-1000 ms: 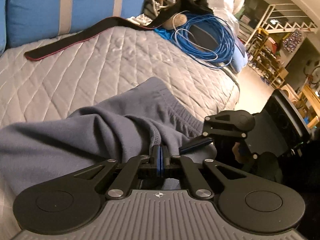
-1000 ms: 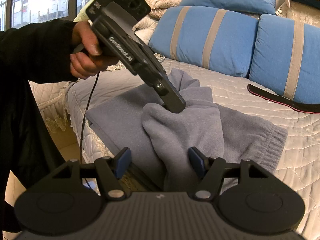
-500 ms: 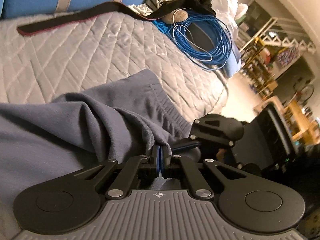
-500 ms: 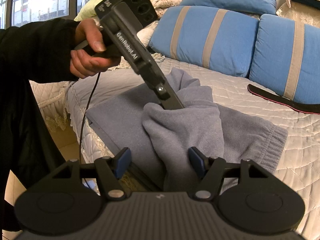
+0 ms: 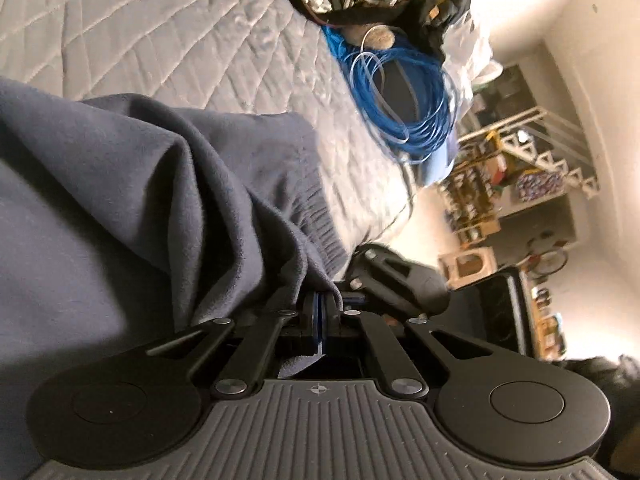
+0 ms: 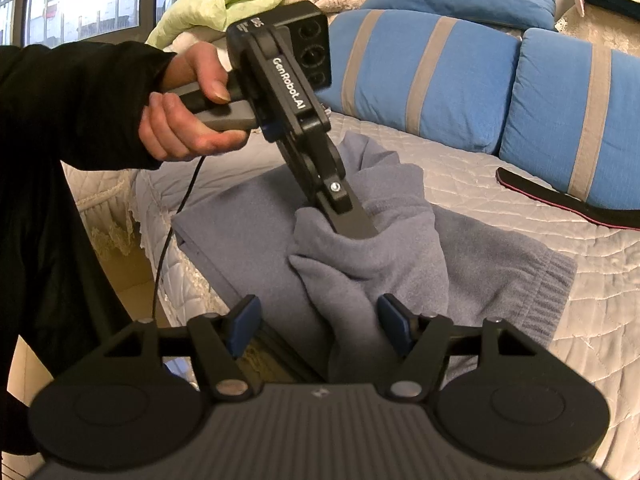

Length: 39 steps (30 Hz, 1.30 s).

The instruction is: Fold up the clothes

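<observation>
The left tool pinches a raised fold of the grey-blue sweatpants, which lie bunched on the quilted bed. The right tool hangs spread around the hanging fabric.

Left wrist cam: sits behind my left gripper, close over the grey sweatpants, rolled, facing across the bed toward the blue cable coil.
Right wrist cam: behind my right gripper, facing the blue pillows.
Overlap: sweatpants, bed, each other's gripper.
</observation>
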Motion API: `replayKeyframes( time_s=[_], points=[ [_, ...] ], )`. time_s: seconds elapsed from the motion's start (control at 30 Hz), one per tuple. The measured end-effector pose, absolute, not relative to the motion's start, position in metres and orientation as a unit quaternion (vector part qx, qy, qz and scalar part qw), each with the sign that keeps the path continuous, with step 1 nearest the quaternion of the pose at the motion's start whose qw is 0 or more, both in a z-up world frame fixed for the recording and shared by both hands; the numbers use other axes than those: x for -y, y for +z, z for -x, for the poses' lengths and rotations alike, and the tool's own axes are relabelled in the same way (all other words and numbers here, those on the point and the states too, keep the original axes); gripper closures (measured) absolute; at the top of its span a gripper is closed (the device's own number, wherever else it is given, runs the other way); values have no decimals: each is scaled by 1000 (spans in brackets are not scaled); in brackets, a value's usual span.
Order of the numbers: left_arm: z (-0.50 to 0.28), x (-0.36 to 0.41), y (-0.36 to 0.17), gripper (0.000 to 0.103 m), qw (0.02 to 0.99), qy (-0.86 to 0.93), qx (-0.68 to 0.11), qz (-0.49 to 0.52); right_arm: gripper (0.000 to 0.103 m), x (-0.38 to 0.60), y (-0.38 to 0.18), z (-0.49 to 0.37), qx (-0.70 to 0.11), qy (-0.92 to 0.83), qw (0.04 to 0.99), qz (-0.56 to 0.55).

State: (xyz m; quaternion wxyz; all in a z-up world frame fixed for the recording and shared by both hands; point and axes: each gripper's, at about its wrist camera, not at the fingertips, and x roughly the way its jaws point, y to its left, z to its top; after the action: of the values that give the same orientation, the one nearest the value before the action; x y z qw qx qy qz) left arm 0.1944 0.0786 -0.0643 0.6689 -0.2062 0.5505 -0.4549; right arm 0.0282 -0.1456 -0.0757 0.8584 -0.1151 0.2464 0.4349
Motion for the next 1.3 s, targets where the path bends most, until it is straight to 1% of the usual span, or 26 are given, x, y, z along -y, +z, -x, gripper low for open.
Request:
replayKeyframes(
  time_s=[0.23,0.33,0.53,0.6,0.67,0.7,1.0,1.2,1.3],
  points=[
    [-180,-78,-16,103,758,-432,-473,123,31,146,-75,-28,-246,435,859,112],
    [-177,-83,0,103,776,-423,-456,102,31,145,-75,-27,-246,434,859,114],
    [-178,-79,-7,100,758,-420,-493,76,31,145,-75,-28,-247,434,859,112],
    [-179,-81,-13,95,746,-429,-502,88,31,146,-75,-29,-247,434,859,112],
    [-180,-84,-18,83,733,-438,-511,99,31,146,-75,-29,-247,435,859,111],
    [-180,-84,-21,82,727,-442,-515,105,31,146,-75,-29,-247,435,859,111],
    [-182,-82,-22,81,712,-460,-515,128,31,146,-75,-29,-248,434,859,110],
    [-186,-77,-35,81,691,-459,-539,143,31,146,-75,-28,-247,434,859,112],
    [-192,-85,-42,81,686,-447,-547,175,30,146,-75,-28,-247,434,859,112]
  ],
)
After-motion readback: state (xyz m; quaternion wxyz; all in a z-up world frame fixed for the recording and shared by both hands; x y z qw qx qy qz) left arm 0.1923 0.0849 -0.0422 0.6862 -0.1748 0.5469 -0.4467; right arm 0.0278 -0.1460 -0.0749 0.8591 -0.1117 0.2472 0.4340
